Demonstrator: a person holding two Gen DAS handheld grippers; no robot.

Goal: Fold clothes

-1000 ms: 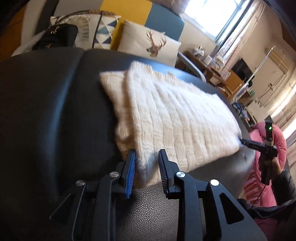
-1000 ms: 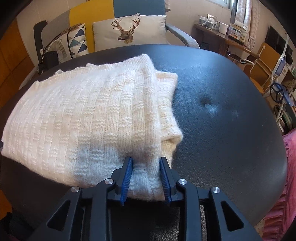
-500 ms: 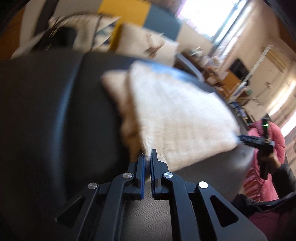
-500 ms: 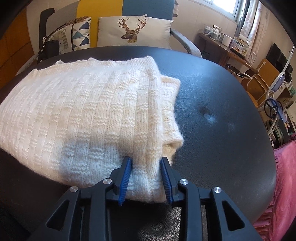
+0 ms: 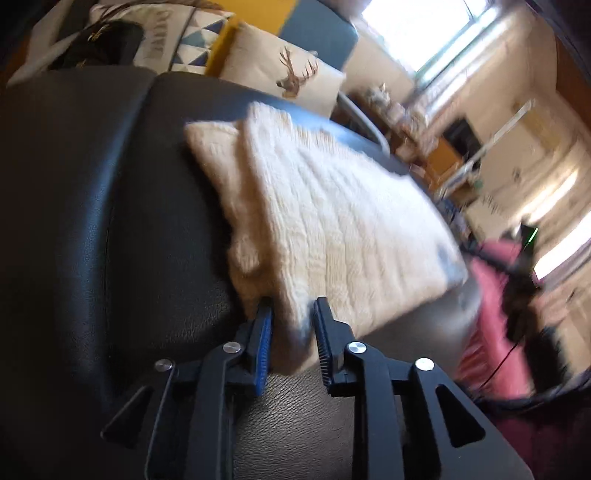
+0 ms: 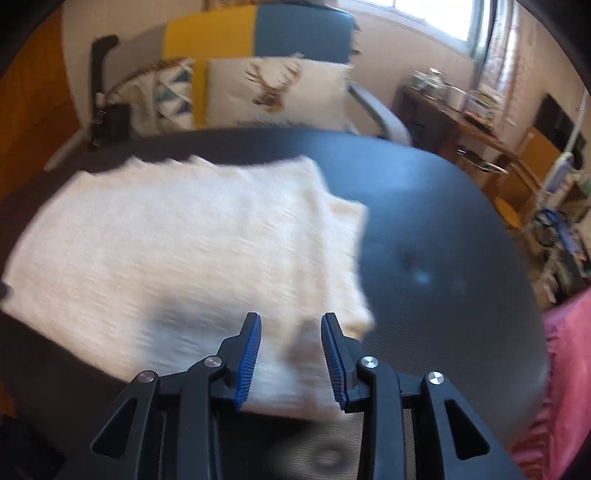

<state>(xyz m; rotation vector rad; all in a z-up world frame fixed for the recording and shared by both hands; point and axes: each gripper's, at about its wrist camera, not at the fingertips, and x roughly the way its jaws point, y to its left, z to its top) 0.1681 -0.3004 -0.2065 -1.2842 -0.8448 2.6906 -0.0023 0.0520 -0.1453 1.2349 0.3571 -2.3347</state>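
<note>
We find the folded cream sweater [image 5: 332, 221] lying on the black leather seat [image 5: 92, 221]. Our left gripper [image 5: 291, 325] has just been opening, sweater corner between its jaws, grip uncertain. Our right gripper [image 6: 291, 332] stands released above the sweater edge.

From my remote seat I saw a black leather surface [image 6: 443, 229] filling the foreground, a buttoned dimple near its right side. Behind it stood a sofa with yellow and blue back panels [image 6: 258, 33], and against these leaned a white deer-print cushion [image 6: 280, 92] beside a cushion with blue triangles [image 6: 173, 92]. A black handbag [image 5: 99, 44] sat at the sofa's far left. A cluttered wooden desk [image 6: 461, 114] stood under a bright window [image 5: 417, 26], and pink fabric [image 6: 569, 350] edged the lower right. Much of it was blurred.
</note>
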